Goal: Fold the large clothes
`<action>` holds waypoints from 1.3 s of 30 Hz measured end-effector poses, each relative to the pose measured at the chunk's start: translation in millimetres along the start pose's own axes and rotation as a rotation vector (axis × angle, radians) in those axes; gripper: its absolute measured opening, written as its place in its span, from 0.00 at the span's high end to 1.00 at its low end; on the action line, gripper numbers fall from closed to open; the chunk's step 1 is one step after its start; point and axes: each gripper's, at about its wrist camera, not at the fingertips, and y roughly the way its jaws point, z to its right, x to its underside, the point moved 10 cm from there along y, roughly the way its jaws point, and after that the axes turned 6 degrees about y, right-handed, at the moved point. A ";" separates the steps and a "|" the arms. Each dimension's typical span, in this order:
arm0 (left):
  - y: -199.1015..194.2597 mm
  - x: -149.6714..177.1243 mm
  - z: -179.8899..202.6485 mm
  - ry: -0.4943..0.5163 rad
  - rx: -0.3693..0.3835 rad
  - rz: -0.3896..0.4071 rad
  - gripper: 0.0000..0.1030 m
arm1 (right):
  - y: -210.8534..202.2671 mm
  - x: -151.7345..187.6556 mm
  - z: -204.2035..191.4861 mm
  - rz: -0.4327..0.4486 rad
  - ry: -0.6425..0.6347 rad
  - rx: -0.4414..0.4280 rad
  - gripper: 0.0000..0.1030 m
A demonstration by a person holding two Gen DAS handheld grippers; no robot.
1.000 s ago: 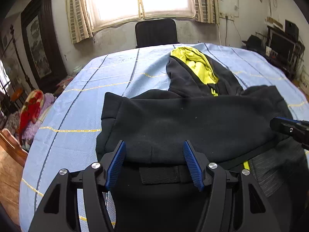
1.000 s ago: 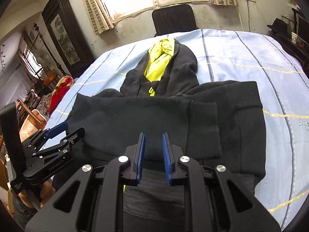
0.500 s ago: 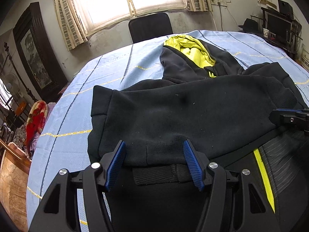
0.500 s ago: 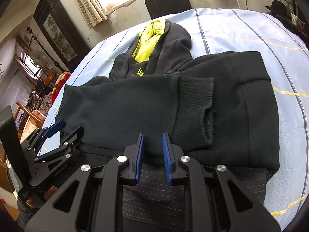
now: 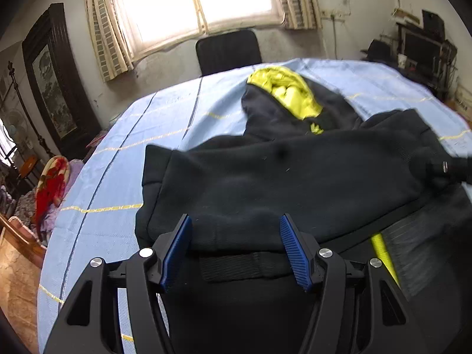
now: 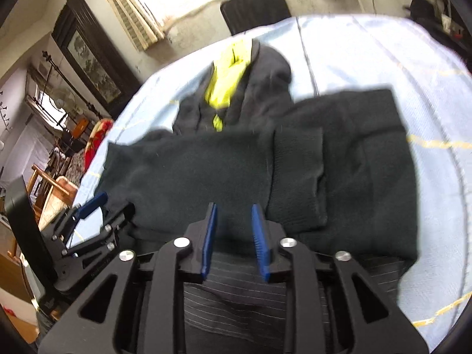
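A black hoodie (image 5: 280, 183) (image 6: 191, 171) lies on the blue tablecloth (image 5: 118, 177), its yellow-lined hood (image 5: 289, 91) (image 6: 227, 82) pointing to the far side. One sleeve is folded across the body, and its ribbed cuff (image 6: 298, 177) rests right of centre. My left gripper (image 5: 235, 221) (image 6: 113, 206) stands open and wide over the near edge of the folded sleeve. My right gripper (image 6: 233, 209) has its jaws opening. The sleeve's edge lies just past the pads, which do not press on it.
Grey striped fabric (image 6: 236, 289) and a yellow zip strip (image 5: 383, 253) show at the hoodie's near side. A black chair (image 5: 228, 50) stands behind the table under the window. Red bedding (image 5: 50, 188) and wooden furniture are at the left. Blue cloth (image 6: 354, 53) lies bare beyond the hoodie.
The right gripper's pads have spread apart from a narrow gap. The sleeve now lies on the hoodie's body. The left gripper keeps the same wide opening.
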 end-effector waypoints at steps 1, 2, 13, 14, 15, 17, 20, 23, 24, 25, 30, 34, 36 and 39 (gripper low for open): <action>-3.2 -1.4 1.2 0.000 0.004 0.012 0.40 | -6.2 -5.3 -3.1 0.020 -0.006 -0.002 0.62; -7.5 -3.2 2.3 0.001 0.008 0.028 0.40 | -16.2 -12.9 -8.9 0.049 -0.012 -0.004 0.60; -6.3 -2.0 12.0 -0.005 0.046 0.042 0.39 | -68.0 -117.8 -47.7 0.262 -0.111 0.047 0.18; -3.5 -0.6 13.2 -0.003 0.047 0.033 0.39 | -66.1 -130.8 -46.8 0.286 -0.118 0.053 0.14; -0.9 1.1 14.5 0.002 0.047 0.023 0.39 | -64.4 -139.6 -46.8 0.302 -0.123 0.041 0.09; 1.7 2.5 15.8 0.006 0.048 0.014 0.39 | -60.9 -153.1 -44.6 0.343 -0.124 0.009 0.04; 3.9 3.1 17.2 0.006 0.055 0.008 0.38 | -41.8 -168.0 -37.9 0.338 -0.132 0.012 0.04; 8.3 4.8 18.8 0.006 0.068 -0.009 0.35 | -14.6 -173.7 -28.8 0.284 -0.120 0.029 0.04; 9.7 5.3 19.6 0.005 0.073 -0.015 0.34 | -3.0 -174.2 -25.6 0.264 -0.118 0.037 0.04; 10.6 5.4 20.2 0.005 0.075 -0.018 0.33 | 6.2 -172.5 -24.2 0.251 -0.119 0.044 0.04; 15.3 6.4 21.1 -0.005 0.089 -0.037 0.30 | 55.9 -170.2 -7.9 0.182 -0.127 0.102 0.04; 17.6 6.6 23.3 0.004 0.087 -0.047 0.28 | 84.9 -173.3 7.0 0.150 -0.045 0.077 0.04; 18.4 6.7 23.7 0.004 0.090 -0.049 0.27 | 96.1 -174.3 9.8 0.142 -0.037 0.074 0.04; 19.5 7.0 23.2 -0.004 0.097 -0.054 0.26 | 110.8 -172.5 13.9 0.123 -0.063 0.111 0.04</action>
